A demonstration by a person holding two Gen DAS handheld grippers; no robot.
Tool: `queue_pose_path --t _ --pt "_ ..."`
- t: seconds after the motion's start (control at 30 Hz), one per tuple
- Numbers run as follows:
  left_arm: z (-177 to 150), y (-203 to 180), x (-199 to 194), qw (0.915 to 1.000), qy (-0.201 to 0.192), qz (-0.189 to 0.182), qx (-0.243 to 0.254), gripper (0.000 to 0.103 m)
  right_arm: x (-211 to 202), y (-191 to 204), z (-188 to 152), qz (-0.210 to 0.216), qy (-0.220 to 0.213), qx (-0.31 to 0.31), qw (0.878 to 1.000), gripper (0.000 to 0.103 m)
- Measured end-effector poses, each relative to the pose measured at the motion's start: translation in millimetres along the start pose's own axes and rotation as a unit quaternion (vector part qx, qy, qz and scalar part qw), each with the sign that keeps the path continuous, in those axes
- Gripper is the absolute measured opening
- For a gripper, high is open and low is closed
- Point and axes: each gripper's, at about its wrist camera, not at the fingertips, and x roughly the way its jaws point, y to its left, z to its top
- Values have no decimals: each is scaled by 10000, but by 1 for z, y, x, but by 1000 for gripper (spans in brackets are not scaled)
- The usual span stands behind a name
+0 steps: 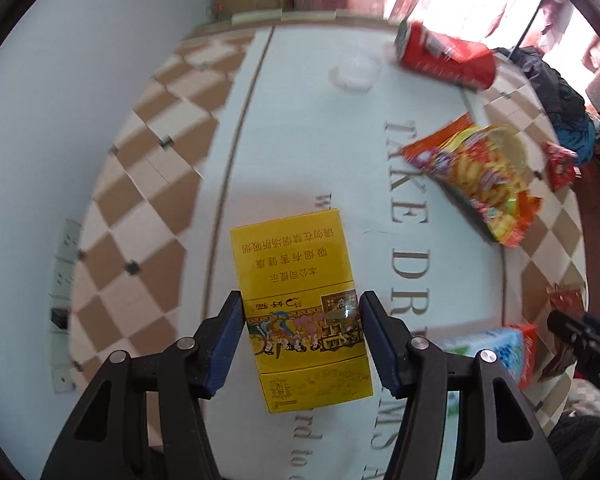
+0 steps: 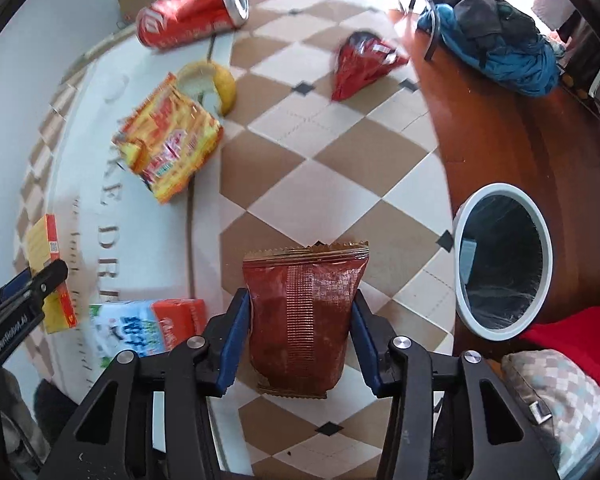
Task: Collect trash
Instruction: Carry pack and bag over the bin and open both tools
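Observation:
My left gripper is shut on a yellow cigarette box and holds it above the round table. The box also shows in the right wrist view, with the left gripper's fingers on it. My right gripper is shut on a dark red snack wrapper above the table. A white-rimmed trash bin with a black liner stands on the floor to the right.
On the table lie a red soda can, a yellow-orange snack bag, a lemon peel, a red wrapper, a milk carton and a clear plastic cup. A blue-black cloth pile lies on the floor.

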Motion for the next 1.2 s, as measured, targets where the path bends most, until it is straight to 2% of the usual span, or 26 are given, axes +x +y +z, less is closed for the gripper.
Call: queue_pose_path --t 0.13,0.23,0.33,0.47,0.63,0.77,0.9,1.1,1.2 --pt "-9 -6 -43 9984 -515 81 226 55 -29 -6 -9 210 -352 80 9991 50" --pt "-1 -18 -81 9950 -896 67 425 55 -56 -13 -14 422 -630 113 9971 50" --pt "-8 -35 -123 9900 -1252 -43 655 55 -90 -26 -21 613 -969 171 9933 50" --pt "-5 -72 -166 9809 -1640 -326 996 55 -132 -55 -29 696 -1376 291 9876 50" --pt "-4 -144 -197 9664 -1909 -808 1523 55 -177 -124 -46 645 -1782 670 9796 50" --pt "-4 -211 -198 9553 -1901 -1148 1952 55 -192 -190 -58 510 -1882 1109 9745 50" --pt "-3 -285 -181 9468 -1671 -1482 2318 55 -187 -264 -66 234 -1848 1527 9706 50" --pt "-2 -384 -125 9361 -1061 -1883 2774 55 -128 -358 -68 129 -1377 2098 9679 50" --pt "-1 -423 -89 9301 -513 -2042 3009 55 -85 -395 -63 232 -987 2350 9667 50"
